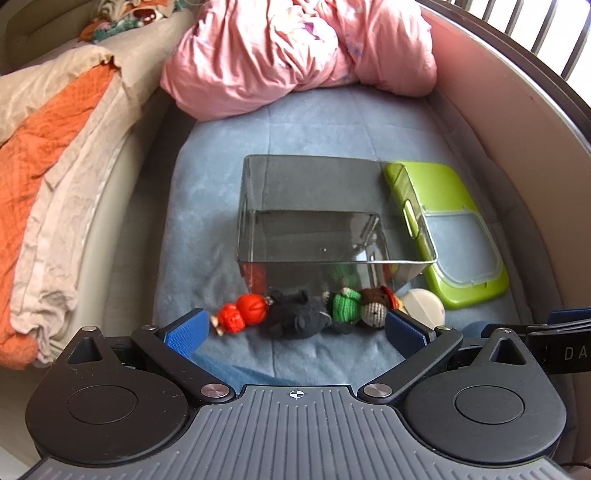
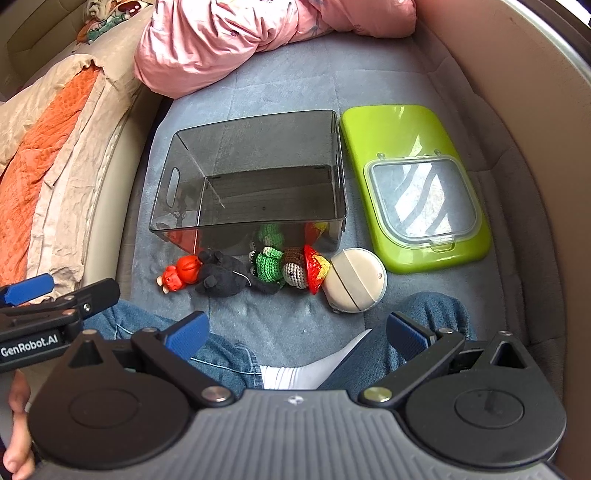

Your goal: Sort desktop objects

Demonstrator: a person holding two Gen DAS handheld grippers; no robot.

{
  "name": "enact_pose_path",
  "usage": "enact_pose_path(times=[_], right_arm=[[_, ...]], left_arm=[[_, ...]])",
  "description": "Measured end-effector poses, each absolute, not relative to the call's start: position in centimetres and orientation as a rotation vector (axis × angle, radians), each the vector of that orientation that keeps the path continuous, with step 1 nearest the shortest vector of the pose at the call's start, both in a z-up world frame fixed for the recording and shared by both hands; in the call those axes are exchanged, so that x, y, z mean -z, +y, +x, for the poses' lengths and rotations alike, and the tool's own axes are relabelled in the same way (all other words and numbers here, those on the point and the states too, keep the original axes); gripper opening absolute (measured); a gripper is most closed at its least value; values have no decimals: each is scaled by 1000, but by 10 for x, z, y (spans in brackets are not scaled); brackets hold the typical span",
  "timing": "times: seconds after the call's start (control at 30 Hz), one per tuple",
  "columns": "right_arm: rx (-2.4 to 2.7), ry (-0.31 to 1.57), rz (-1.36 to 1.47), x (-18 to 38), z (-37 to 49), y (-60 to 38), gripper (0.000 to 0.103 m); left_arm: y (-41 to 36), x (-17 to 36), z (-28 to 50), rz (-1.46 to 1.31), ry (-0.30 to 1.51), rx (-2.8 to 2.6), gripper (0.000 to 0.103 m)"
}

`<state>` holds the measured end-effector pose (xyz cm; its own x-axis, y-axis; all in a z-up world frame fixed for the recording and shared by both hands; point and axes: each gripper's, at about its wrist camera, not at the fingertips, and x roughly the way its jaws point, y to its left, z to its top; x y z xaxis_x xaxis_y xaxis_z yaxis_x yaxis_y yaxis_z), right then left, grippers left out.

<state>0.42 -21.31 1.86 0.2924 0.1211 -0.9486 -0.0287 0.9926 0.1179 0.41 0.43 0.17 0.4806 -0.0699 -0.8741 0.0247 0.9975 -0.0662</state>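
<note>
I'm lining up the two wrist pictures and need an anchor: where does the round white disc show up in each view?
Left wrist: the round white disc sits low and right of centre, partly hidden behind the right fingertip of the left gripper.
Right wrist: it lies in full view right of centre, beside the crocheted doll's red hat.
Shared landmark: the green lid, just beyond the disc in both.

A smoke-grey translucent plastic box (image 2: pixel 258 177) sits on a blue-grey plush blanket (image 2: pixel 288 92). A lime-green plastic lid with a clear window (image 2: pixel 413 184) lies beside it. A bright red-orange plastic figure (image 2: pixel 181 273), a charcoal-black plush animal (image 2: pixel 221 277), a crocheted doll in green with a brown head and a red-and-yellow hat (image 2: pixel 288 267), and a cream round disc with a pale grey band (image 2: pixel 354 280) form a row. The crumpled quilt (image 2: pixel 229 33) is pink; the folded cloth (image 2: pixel 40 147) is orange and beige.
</note>
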Motion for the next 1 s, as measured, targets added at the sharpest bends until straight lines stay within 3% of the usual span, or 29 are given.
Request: enact_pose_path(times=[1.0], right_arm=[[-109, 1303, 102, -6, 8, -216, 103]], left_arm=[[9, 20, 9, -52, 1105, 62, 103]])
